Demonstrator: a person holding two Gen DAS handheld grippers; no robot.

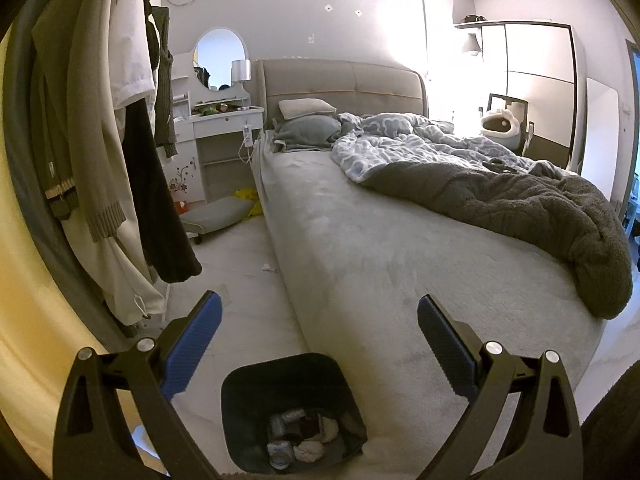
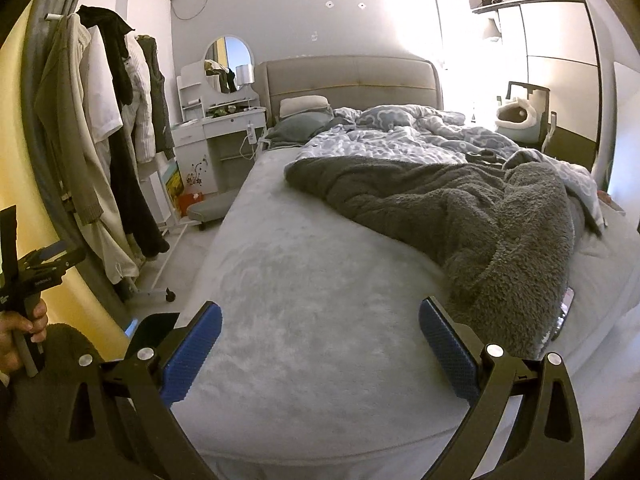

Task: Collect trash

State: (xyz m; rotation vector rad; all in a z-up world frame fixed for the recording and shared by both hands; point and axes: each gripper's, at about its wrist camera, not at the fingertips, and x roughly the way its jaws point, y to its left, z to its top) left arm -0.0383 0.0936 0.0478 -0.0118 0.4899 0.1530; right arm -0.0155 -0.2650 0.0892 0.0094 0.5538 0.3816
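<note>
Left gripper and right gripper: both spread, empty. Trash bin, holding crumpled tissues and wrappers, stands against the bed corner, below the left gripper. A small white scrap lies beside the bed. Risk: knocking the bin while reaching past.

Left gripper: jaws spread wide, blue ribbed pads facing each other, nothing between them; tilted forward and slightly down. Right gripper: jaws equally wide apart, blue pads bare, nothing gripped; aimed forward, roughly level. In the right wrist view, far left edge, the person's left hand wraps the black handle of the left gripper, fingers curled round it, a dark fuzzy sleeve just below.
</note>
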